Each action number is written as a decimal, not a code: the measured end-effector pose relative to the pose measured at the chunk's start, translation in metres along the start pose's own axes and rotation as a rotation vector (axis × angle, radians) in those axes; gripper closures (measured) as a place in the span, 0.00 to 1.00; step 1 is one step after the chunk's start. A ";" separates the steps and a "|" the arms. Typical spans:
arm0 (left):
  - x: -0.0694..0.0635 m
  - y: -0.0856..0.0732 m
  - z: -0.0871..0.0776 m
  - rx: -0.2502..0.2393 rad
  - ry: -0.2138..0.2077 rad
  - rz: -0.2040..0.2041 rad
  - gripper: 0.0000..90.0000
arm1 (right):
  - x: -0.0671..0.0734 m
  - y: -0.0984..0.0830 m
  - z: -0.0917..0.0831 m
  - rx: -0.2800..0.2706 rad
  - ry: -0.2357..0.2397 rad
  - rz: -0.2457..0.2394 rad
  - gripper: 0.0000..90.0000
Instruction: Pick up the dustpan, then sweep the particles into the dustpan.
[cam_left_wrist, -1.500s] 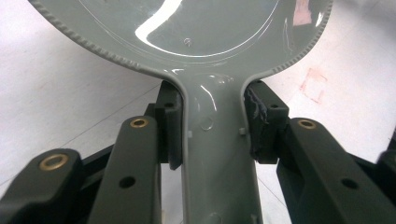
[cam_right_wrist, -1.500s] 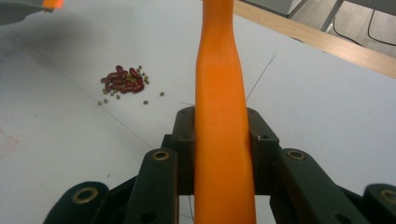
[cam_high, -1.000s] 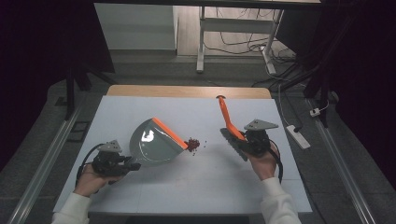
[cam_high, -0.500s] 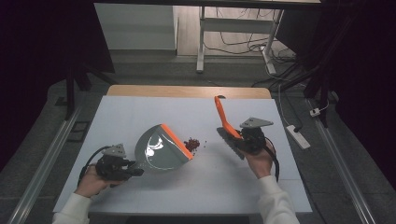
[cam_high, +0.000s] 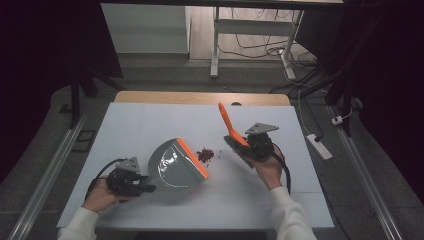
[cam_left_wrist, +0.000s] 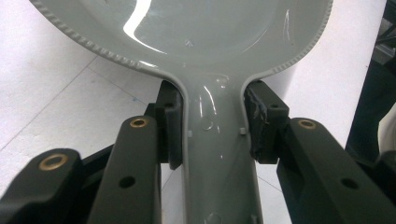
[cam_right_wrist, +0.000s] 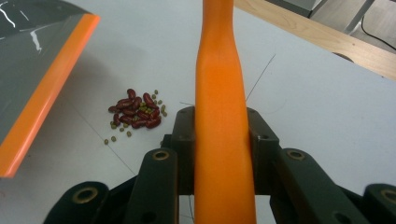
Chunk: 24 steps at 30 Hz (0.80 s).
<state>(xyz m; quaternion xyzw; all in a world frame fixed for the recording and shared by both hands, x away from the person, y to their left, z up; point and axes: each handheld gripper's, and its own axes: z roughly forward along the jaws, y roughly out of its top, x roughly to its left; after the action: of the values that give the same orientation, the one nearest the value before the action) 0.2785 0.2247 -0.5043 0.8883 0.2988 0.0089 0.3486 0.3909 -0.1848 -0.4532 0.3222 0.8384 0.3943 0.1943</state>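
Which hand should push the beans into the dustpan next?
Right. Its tool grips the orange brush beside the beans; the left tool holds the dustpan, lip facing them.

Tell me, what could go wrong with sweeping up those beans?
The beans lie loose in a small pile just off the dustpan lip, so a quick stroke of the brush might scatter them, the tiny green ones most of all. The left gripper pinches only the pan's narrow handle; a push from the brush could twist the pan. If its orange lip lifts off the table, beans may slip under.
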 end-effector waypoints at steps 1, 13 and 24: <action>0.000 0.001 0.002 0.007 -0.001 0.001 0.69 | 0.000 0.001 0.001 0.000 0.000 -0.003 0.78; -0.003 0.006 0.012 0.081 0.012 -0.008 0.69 | 0.006 0.004 0.015 0.028 0.017 -0.019 0.78; -0.002 0.006 0.014 0.086 0.009 -0.038 0.69 | 0.004 0.010 0.022 0.025 0.008 -0.030 0.78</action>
<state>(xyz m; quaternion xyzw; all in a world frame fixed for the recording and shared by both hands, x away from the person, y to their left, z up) 0.2837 0.2115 -0.5109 0.8965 0.3173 -0.0063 0.3090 0.4045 -0.1650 -0.4596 0.3104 0.8487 0.3823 0.1928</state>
